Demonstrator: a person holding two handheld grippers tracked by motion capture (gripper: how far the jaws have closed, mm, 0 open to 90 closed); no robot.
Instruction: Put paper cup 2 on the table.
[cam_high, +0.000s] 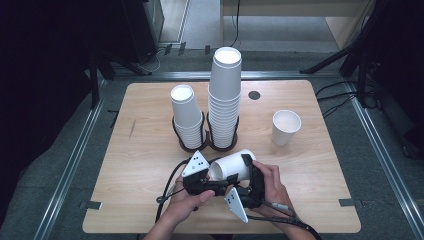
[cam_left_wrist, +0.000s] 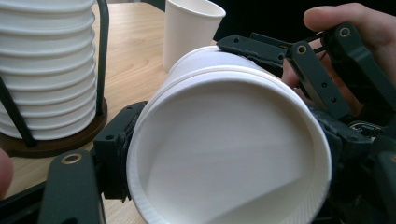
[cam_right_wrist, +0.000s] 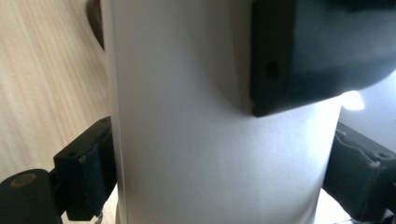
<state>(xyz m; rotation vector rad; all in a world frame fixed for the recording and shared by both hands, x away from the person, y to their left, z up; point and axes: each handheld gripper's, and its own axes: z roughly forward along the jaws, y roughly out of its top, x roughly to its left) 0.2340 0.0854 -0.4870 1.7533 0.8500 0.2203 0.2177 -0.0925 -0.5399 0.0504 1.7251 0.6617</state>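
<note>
A white paper cup (cam_high: 232, 167) lies on its side above the near middle of the wooden table (cam_high: 140, 200), between both grippers. My left gripper (cam_high: 214, 175) is shut on its rim end. In the left gripper view the open mouth of the cup (cam_left_wrist: 229, 154) faces the camera, and a second rim behind the first suggests nested cups. My right gripper (cam_high: 246, 167) reaches around the bottom end. In the right gripper view the wall of the cup (cam_right_wrist: 187, 140) stands between the right gripper (cam_right_wrist: 215, 175) jaws, whose pads sit beside it without clearly pressing.
Behind the hands, a dark two-ring holder (cam_high: 207, 145) carries a short cup stack (cam_high: 186, 117) and a tall cup stack (cam_high: 224, 95). A single upright cup (cam_high: 286, 127) stands to the right. A dark round hole (cam_high: 254, 95) marks the tabletop's far side.
</note>
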